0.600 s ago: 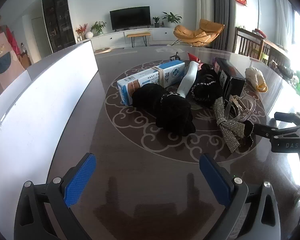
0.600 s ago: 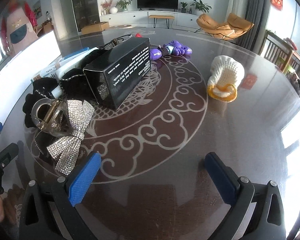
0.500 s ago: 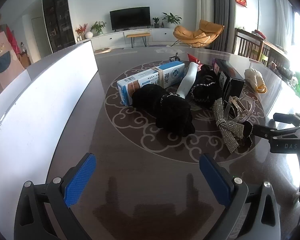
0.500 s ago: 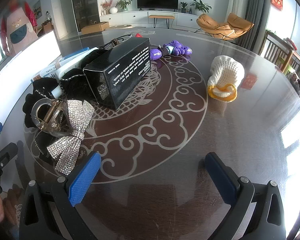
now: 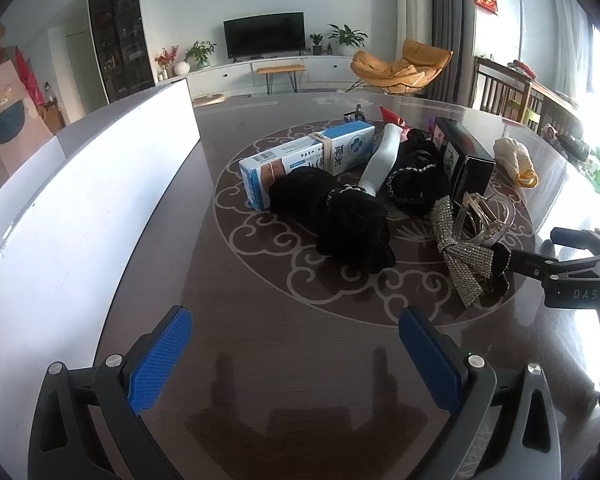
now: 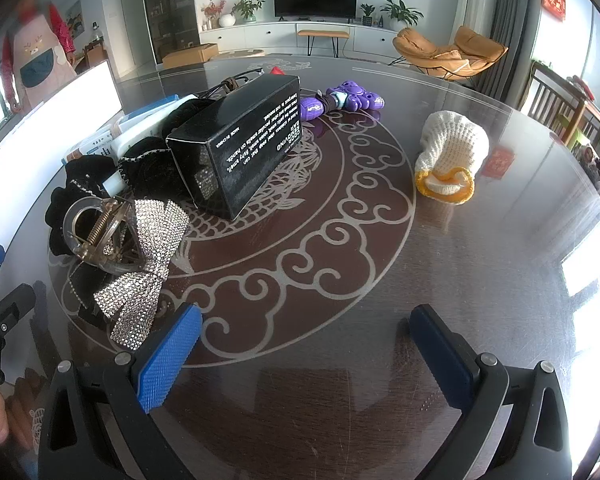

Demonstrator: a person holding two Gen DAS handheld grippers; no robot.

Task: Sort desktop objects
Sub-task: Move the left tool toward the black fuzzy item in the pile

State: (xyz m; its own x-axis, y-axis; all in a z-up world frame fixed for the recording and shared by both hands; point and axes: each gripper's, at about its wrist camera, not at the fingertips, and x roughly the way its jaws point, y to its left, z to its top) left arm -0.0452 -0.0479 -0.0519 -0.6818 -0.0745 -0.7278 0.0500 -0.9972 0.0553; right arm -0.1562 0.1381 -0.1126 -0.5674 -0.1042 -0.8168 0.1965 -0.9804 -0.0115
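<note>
A heap of objects lies on the round dark table (image 5: 260, 360): a blue and white box (image 5: 308, 160), a white bottle (image 5: 382, 160), black fluffy pieces (image 5: 340, 216), a black box (image 6: 240, 148), a rhinestone bow (image 6: 144, 276) with a clear hair claw (image 6: 100, 236). Farther right lie a purple toy (image 6: 340, 100) and a white and yellow knitted item (image 6: 450, 160). My left gripper (image 5: 296, 356) is open over bare table, short of the black fluffy piece. My right gripper (image 6: 304, 348) is open too, nothing between its fingers, with the bow just beyond its left finger.
A long white bin wall (image 5: 80, 208) runs along the table's left side. A person in an apron (image 6: 36, 56) stands beyond the bin. The right gripper's black frame (image 5: 572, 276) shows at the right edge of the left wrist view. Chairs (image 6: 560, 108) stand at the far right.
</note>
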